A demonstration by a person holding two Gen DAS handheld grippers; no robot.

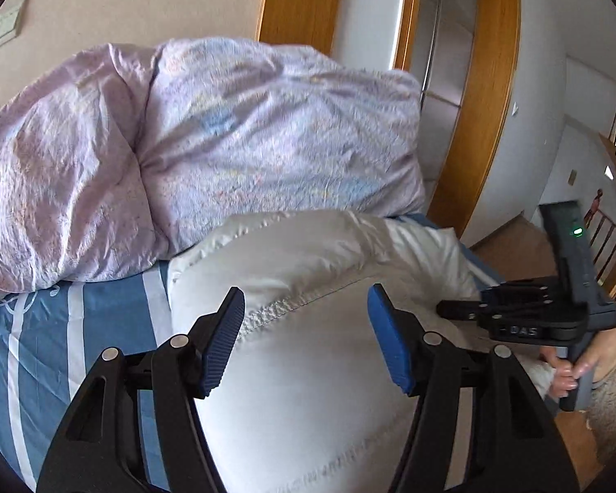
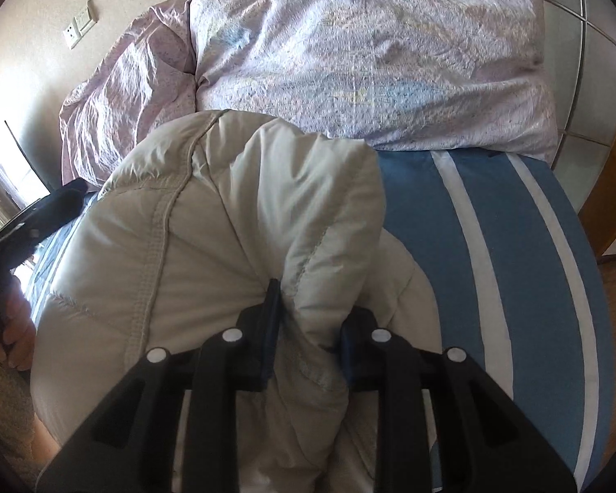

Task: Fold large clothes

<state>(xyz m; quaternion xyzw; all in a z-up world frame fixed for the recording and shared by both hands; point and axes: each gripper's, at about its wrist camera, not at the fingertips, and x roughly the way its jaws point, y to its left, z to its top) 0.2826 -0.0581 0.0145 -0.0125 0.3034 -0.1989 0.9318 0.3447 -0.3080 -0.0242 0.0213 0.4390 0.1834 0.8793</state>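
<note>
The puffy white jacket (image 2: 209,254) fills the middle of the frame on the striped bed (image 2: 513,271), the right gripper (image 2: 308,328) pinches a fold, the left gripper (image 1: 308,341) hovers wide open holding nothing, and the slippery fold might perhaps slide out

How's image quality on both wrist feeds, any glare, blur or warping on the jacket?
Left wrist: the white puffy quilted jacket looks washed-out bright, the lilac crumpled duvet is softly blurred, and the wooden door frame bows from fisheye. Right wrist: jacket evenly lit, stitching sharp; glare at the left edge.
</note>
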